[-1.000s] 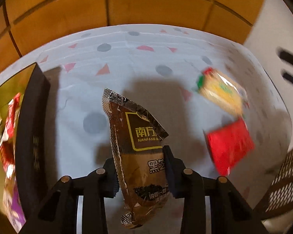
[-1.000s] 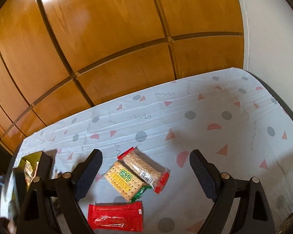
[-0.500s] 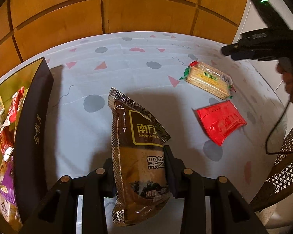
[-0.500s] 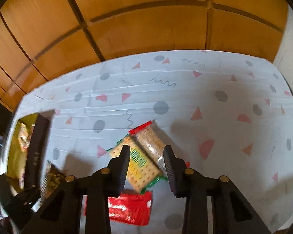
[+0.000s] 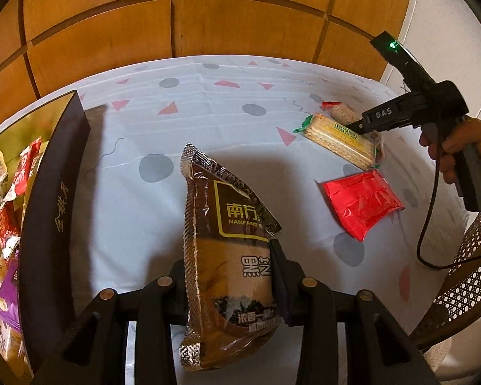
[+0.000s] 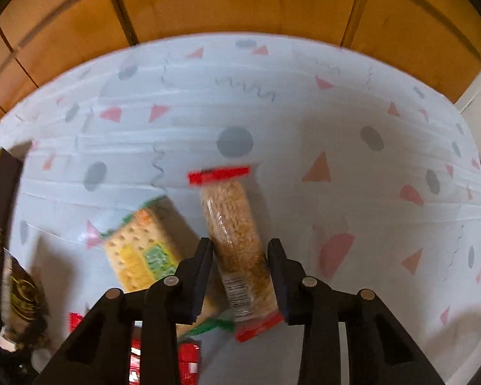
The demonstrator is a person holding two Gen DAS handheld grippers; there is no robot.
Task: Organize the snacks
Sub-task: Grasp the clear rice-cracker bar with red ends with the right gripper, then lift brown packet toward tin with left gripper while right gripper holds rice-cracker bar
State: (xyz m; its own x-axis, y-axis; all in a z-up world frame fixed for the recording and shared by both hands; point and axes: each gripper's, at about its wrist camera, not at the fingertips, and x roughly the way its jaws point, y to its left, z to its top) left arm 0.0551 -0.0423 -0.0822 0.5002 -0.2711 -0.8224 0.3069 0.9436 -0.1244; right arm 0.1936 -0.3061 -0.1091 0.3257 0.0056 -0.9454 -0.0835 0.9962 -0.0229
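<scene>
Nearest in the left wrist view, the left gripper (image 5: 229, 284) has its two fingers pressed against the sides of a brown sesame snack bag (image 5: 226, 256), which stands lifted above the table (image 5: 128, 211) near its front edge. Along the table's left edge sits an open dark box (image 5: 53, 211) holding assorted wrapped snacks (image 5: 3, 192). Toward the right edge lies a red packet (image 5: 362, 200), and just beyond it a cracker pack (image 5: 340, 141) with green ends. The right gripper (image 6: 240, 260) has its fingers drawn narrow around a clear pack of grainy bars (image 6: 237, 247) with red ends, just beside the cracker pack; whether the pads fully touch is blurred. The patterned tablecloth (image 6: 304, 112) runs to the far edge, with wooden panels (image 5: 240, 16) behind.
</scene>
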